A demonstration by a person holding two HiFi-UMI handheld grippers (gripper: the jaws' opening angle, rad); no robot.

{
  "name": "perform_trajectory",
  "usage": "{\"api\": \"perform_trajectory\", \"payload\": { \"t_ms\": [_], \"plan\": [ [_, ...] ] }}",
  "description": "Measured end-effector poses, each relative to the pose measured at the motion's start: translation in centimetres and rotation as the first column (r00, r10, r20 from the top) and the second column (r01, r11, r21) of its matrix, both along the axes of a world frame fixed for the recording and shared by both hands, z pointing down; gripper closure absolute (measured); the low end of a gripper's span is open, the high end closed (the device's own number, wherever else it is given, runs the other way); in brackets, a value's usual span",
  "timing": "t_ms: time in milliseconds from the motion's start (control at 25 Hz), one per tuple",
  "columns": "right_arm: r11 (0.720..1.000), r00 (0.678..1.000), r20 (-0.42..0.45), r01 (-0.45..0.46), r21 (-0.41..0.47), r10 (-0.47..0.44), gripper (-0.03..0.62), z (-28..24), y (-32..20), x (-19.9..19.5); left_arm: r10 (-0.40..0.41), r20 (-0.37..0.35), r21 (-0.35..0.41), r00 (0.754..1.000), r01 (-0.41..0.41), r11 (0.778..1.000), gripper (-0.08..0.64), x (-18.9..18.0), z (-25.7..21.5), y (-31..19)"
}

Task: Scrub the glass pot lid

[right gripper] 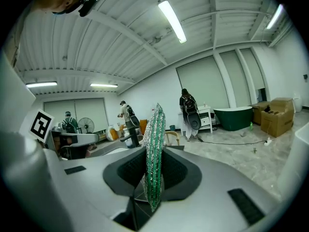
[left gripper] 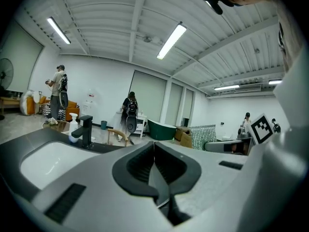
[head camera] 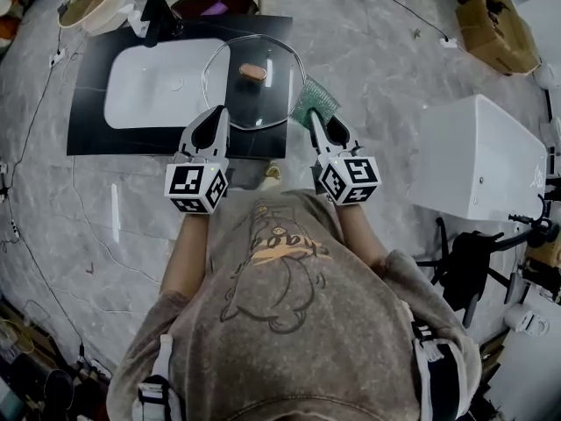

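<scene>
Head view: green scouring pad (head camera: 317, 100) clamped in right hand-held gripper (head camera: 312, 117), just beside near-right rim of glass pot lid (head camera: 254, 90), flat over sink (head camera: 149, 86) right end on bench (head camera: 88, 103). Left hand-held gripper (head camera: 217, 117) clenched empty at near-left rim.

The round clear glass pot lid (head camera: 263, 103) carries a brown knob (head camera: 253, 71). At its three o'clock the flat scouring pad (head camera: 316, 101) glitters in green and silver stripes. At nine o'clock, a white oval basin (head camera: 153, 86) sits in a black slab (head camera: 88, 112), over grey marbled flooring (head camera: 377, 60).
</scene>
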State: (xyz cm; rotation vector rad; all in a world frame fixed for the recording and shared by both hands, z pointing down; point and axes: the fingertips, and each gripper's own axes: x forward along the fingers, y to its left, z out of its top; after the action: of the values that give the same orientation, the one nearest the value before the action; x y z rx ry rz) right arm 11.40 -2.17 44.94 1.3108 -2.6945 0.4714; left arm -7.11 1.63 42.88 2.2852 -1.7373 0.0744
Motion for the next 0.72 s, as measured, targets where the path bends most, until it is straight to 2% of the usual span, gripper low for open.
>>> {"api": "perform_trajectory", "payload": {
  "t_ms": [280,560,720],
  "plan": [
    [0.999,1.0,0.0,0.012,-0.033,-0.012,0.509,0.5,-3.2,-1.3,0.024,0.002,-0.027,1.0,-0.024,0.999,0.551,-0.6,0.3,-3.1],
    [0.998,0.998,0.006,-0.06,-0.037,0.06,0.509,0.4,-5.6,-2.7,0.132,0.009,-0.014,0.991,-0.132,0.991,0.551,-1.6,-0.1,-6.5],
    [0.997,0.998,0.004,-0.069,-0.035,0.069,0.508,0.4,-6.6,-3.9,0.172,0.012,-0.012,0.985,-0.172,0.985,0.549,-2.2,0.0,-7.9]
  ]
}}
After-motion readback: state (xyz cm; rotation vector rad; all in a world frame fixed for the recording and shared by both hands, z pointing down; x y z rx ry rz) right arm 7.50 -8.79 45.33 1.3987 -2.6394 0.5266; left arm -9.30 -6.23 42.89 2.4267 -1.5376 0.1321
